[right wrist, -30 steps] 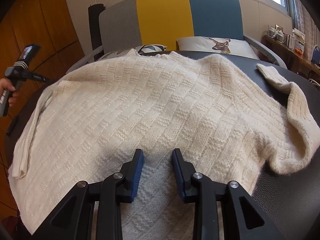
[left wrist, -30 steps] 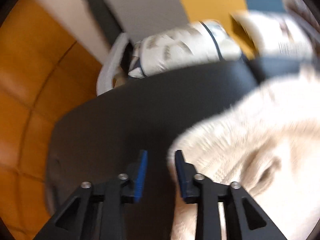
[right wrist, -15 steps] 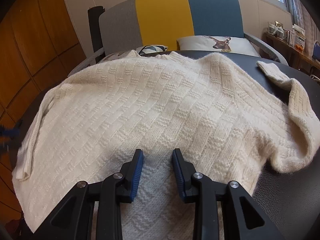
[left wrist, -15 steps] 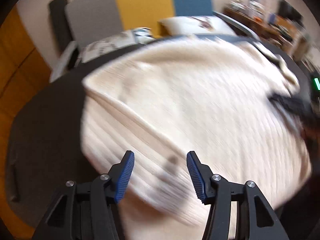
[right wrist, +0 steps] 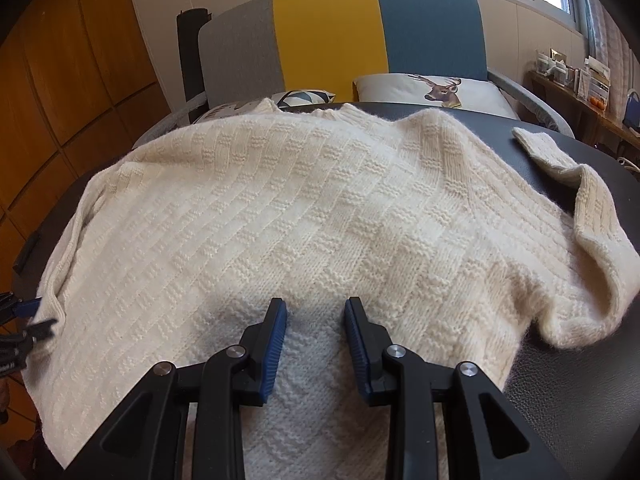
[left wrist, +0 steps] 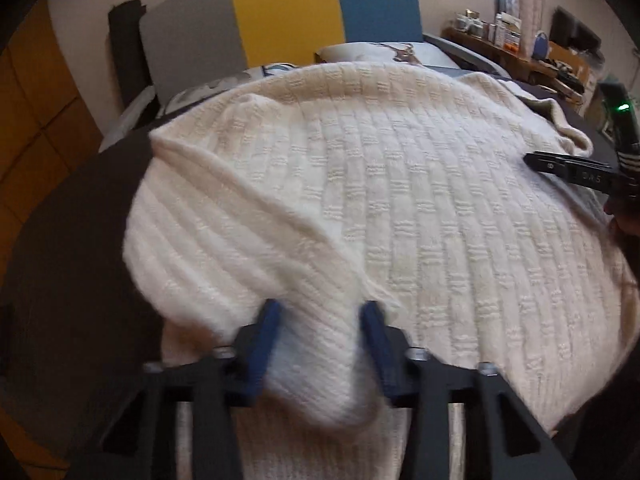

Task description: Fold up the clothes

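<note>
Table (right wrist: 568, 400): dark, leather-like top, round-edged; I see only its margins, as the rest lies under the garment.

Sweater (right wrist: 320, 216): cream knit with a block-stitch pattern, spread flat over most of the table, neckline toward the far edge. Its hem runs out of frame below both cameras. One sleeve (right wrist: 576, 184) is doubled back on the table at the right side, cuff pointing away. The other sleeve (left wrist: 248, 248) lies folded diagonally across the body on the left side, its cuff end blurred in the left wrist view.

Chair (right wrist: 340, 40): behind the table, backrest in grey, yellow and teal panels; seat mostly hidden by the table edge. On it, a white cushion with a stag's head print (right wrist: 436, 90) and a patterned cushion (right wrist: 304, 97), the latter largely concealed.

Room: wooden panelling (right wrist: 60, 100) at left, windows upper right, and a cluttered shelf (right wrist: 588, 92) whose contents are too small for me to identify.

Left gripper (left wrist: 323, 344): blue-padded tongs spread, with the folded sleeve's cuff bulging between them; I cannot tell whether the pads press it.

Right gripper (right wrist: 316, 336): tongs apart, empty, poised over the lower middle of the sweater; whether they touch the knit I cannot tell.
</note>
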`<action>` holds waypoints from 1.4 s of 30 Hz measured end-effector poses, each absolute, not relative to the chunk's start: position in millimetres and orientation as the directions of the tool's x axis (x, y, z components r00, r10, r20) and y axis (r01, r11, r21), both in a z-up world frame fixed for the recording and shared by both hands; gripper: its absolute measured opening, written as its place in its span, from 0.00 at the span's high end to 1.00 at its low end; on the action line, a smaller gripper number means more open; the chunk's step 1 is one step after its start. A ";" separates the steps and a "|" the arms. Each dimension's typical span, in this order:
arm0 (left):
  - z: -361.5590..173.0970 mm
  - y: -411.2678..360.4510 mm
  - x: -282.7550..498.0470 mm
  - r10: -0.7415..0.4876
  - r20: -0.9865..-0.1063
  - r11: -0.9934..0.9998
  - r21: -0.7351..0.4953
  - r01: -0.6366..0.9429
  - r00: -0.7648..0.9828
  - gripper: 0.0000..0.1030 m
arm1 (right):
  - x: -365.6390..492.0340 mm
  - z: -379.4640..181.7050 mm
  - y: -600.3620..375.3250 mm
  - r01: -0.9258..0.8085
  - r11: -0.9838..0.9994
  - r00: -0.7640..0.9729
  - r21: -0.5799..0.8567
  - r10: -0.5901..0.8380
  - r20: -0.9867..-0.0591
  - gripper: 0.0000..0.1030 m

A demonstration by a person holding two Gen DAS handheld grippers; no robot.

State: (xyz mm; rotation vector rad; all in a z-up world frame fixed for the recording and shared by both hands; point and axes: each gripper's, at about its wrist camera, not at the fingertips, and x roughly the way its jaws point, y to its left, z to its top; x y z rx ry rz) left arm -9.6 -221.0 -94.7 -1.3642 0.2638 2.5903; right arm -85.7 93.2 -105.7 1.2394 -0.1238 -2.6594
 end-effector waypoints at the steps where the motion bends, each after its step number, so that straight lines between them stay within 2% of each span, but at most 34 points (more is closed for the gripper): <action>1: -92.7 -225.0 -9.5 0.110 -0.828 -0.968 0.037 -0.248 -0.551 0.78 | -85.7 -105.6 92.9 0.149 -0.976 -0.627 0.159 -0.218 -0.748 0.70; 3: -85.7 -235.2 -10.8 0.148 -0.830 -0.975 -0.030 -0.222 -0.538 0.84 | -85.7 -105.5 93.2 0.149 -0.976 -0.626 0.158 -0.217 -0.749 0.70; 7: -53.3 -261.8 -19.2 0.168 -0.787 -0.981 -0.073 -0.181 -0.593 0.86 | -85.8 -105.5 93.2 0.149 -0.976 -0.626 0.159 -0.217 -0.749 0.70; 13: -12.7 -336.2 -54.4 0.073 -0.742 -0.996 -0.095 -0.003 -0.666 0.86 | -85.7 -105.5 90.4 0.148 -0.979 -0.627 0.141 -0.203 -0.752 0.70; 21: -8.9 -453.3 -99.2 -0.073 -0.746 -0.927 -0.194 0.320 -0.662 0.86 | -85.5 -107.0 89.6 0.148 -0.980 -0.627 0.136 -0.199 -0.753 0.70; 28: -36.2 -518.2 -136.0 -0.143 -0.806 -0.851 -0.197 0.487 -0.575 0.86 | -85.3 -107.3 86.8 0.147 -0.981 -0.628 0.123 -0.189 -0.755 0.70; 31: -51.8 -539.2 -148.9 -0.149 -0.836 -0.817 -0.197 0.542 -0.528 0.84 | -85.5 -107.3 86.0 0.146 -0.982 -0.628 0.121 -0.187 -0.756 0.70; 36: -80.2 -564.5 -157.8 -0.171 -0.885 -0.751 -0.167 0.639 -0.432 0.68 | -85.7 -107.4 84.2 0.146 -0.983 -0.628 0.108 -0.176 -0.758 0.70; 39: -89.9 -579.4 -147.8 -0.185 -0.896 -0.698 -0.169 0.695 -0.404 0.67 | -85.5 -107.6 83.6 0.146 -0.984 -0.629 0.104 -0.173 -0.758 0.70; 42: -79.7 -580.4 -129.2 -0.285 -0.869 -0.673 -0.119 0.730 -0.404 0.67 | -86.1 -107.5 84.4 0.148 -0.983 -0.629 0.105 -0.175 -0.757 0.70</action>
